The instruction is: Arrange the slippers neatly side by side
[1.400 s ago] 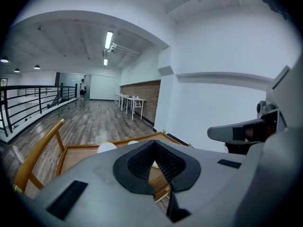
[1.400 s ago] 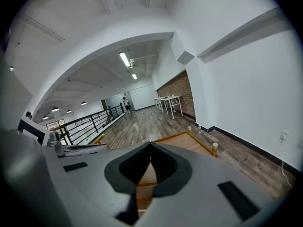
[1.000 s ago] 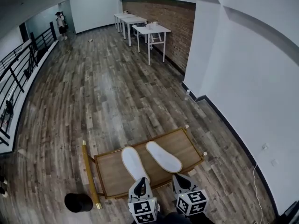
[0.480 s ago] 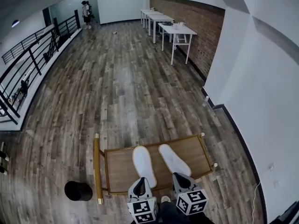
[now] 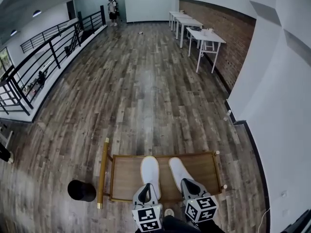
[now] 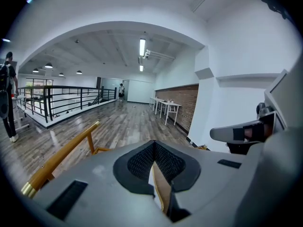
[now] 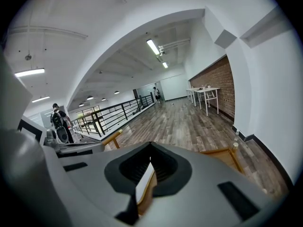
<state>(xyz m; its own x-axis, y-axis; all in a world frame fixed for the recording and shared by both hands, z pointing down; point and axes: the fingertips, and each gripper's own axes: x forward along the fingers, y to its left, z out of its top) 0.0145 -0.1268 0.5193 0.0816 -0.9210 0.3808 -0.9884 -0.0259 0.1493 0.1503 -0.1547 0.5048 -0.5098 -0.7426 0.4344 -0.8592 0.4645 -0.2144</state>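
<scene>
Two white slippers lie side by side on a low wooden table (image 5: 125, 177), toes pointing away from me: the left slipper (image 5: 150, 170) and the right slipper (image 5: 178, 171). My left gripper (image 5: 146, 191) hovers at the left slipper's heel, and my right gripper (image 5: 190, 184) is at the right slipper's heel. Both are shut with nothing between the pads. In the left gripper view the jaws (image 6: 154, 144) meet at the tip, with a sliver of white slipper (image 6: 152, 181) showing below. The right gripper view shows its jaws (image 7: 150, 145) likewise closed over a white slipper edge (image 7: 144, 183).
A golden wooden rail (image 5: 102, 169) runs along the table's left end, and a black round object (image 5: 81, 190) sits on the floor beside it. White desks (image 5: 206, 35) stand by the brick wall. A black railing (image 5: 43, 57) lines the left. A person (image 5: 112, 5) stands far off.
The head view has swung round, so the table now lies square across the picture instead of slanted. Both grippers stay shut at the slippers' heels.
</scene>
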